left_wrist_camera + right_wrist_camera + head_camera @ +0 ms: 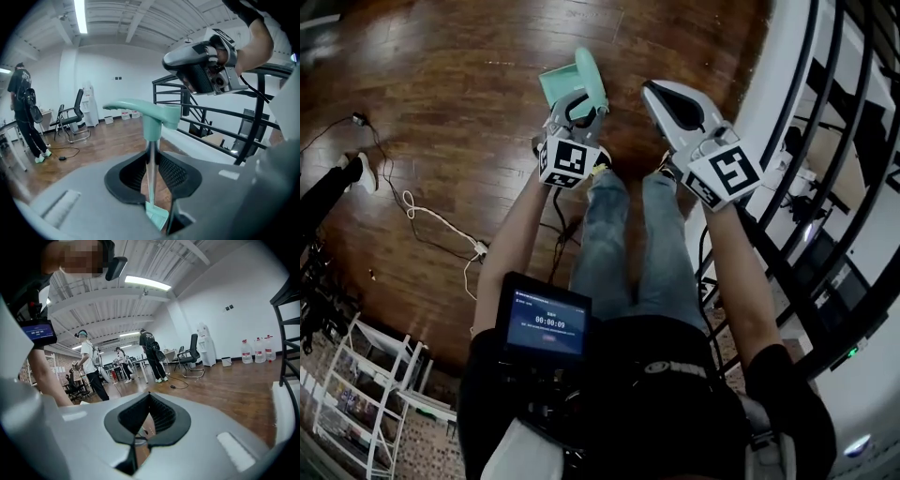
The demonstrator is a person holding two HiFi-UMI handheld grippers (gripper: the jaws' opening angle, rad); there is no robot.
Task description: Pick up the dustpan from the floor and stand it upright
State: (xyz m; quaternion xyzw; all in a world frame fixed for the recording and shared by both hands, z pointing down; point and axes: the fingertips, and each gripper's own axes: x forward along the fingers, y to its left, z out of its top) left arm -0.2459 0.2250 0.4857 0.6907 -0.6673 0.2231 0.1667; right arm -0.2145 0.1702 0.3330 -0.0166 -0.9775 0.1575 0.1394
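The mint-green dustpan hangs above the wooden floor, in front of the person's legs. My left gripper is shut on its thin metal shaft. In the left gripper view the green grip stands above the jaws and the pan shows below them. My right gripper hovers just to the right of the dustpan, apart from it, and it also shows in the left gripper view. Its pads meet at the tips with nothing held between them.
A black stair railing and a white ledge run close along the right. A white cable lies on the floor at left, with a white rack at lower left. An office chair and several people stand far off.
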